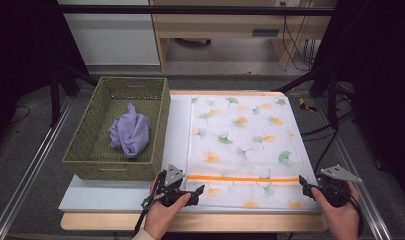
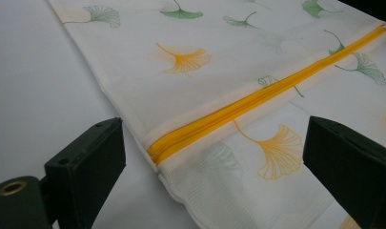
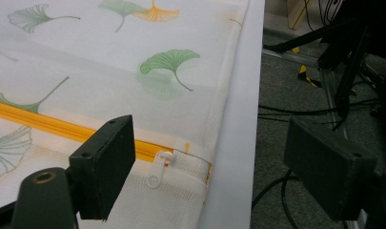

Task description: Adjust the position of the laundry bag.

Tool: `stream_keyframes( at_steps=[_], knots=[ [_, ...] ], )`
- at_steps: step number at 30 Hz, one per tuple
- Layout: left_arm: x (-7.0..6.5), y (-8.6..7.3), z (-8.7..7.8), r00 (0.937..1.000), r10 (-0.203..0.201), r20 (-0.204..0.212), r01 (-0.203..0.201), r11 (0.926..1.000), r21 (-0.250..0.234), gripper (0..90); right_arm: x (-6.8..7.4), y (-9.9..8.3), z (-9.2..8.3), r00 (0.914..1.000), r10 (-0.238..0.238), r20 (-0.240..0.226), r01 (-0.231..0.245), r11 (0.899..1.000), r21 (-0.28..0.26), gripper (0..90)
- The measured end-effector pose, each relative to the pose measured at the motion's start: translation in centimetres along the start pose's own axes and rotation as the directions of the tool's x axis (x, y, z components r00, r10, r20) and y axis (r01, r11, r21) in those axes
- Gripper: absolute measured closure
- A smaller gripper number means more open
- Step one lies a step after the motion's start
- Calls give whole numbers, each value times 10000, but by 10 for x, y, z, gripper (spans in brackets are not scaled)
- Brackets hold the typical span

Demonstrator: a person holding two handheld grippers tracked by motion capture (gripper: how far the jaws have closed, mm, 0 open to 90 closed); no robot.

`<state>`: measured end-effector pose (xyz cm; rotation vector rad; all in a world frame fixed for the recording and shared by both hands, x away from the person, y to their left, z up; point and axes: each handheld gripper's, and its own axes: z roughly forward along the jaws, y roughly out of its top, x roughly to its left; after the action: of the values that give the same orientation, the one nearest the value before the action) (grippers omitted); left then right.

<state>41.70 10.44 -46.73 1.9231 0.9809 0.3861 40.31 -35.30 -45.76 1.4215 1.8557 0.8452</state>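
A white mesh laundry bag (image 1: 242, 145) printed with green and orange ginkgo leaves lies flat on the white board (image 1: 115, 197). An orange zipper (image 1: 242, 178) runs across it near the front edge. My left gripper (image 1: 194, 189) stands open at the zipper's left end; in the left gripper view that zipper end (image 2: 157, 150) lies between the spread jaws of my left gripper (image 2: 214, 167), untouched. My right gripper (image 1: 304, 182) stands open at the bag's right edge. In the right gripper view the white zipper pull (image 3: 158, 171) lies between the wide jaws of my right gripper (image 3: 219, 164).
A green wicker basket (image 1: 90, 145) stands left of the bag with a crumpled lilac cloth (image 1: 130, 132) inside. The board's right edge (image 3: 238, 143) drops to a grey floor with black cables (image 3: 295, 114) and stand legs. A wooden desk stands beyond the table.
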Motion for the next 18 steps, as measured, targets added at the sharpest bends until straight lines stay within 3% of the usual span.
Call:
stream_keyframes(
  at_steps=[8,11,13,18],
  knots=[
    [-6,-3,-9,9990,303,-335,-298,9994,166,68,3,-9,-14,9978,450,-478,-455,9989,-97,196],
    [-9,-4,-10,9971,558,-517,-534,9975,464,73,8,-19,-22,9963,492,-701,-471,9984,313,204],
    [-13,-6,-6,9945,826,-647,-760,9923,978,73,10,-23,-23,9956,532,-772,-496,9976,486,202],
    [-12,-8,-2,9937,887,-679,-793,9883,1303,77,13,-24,-18,9945,550,-886,-475,9953,848,223]
  ],
)
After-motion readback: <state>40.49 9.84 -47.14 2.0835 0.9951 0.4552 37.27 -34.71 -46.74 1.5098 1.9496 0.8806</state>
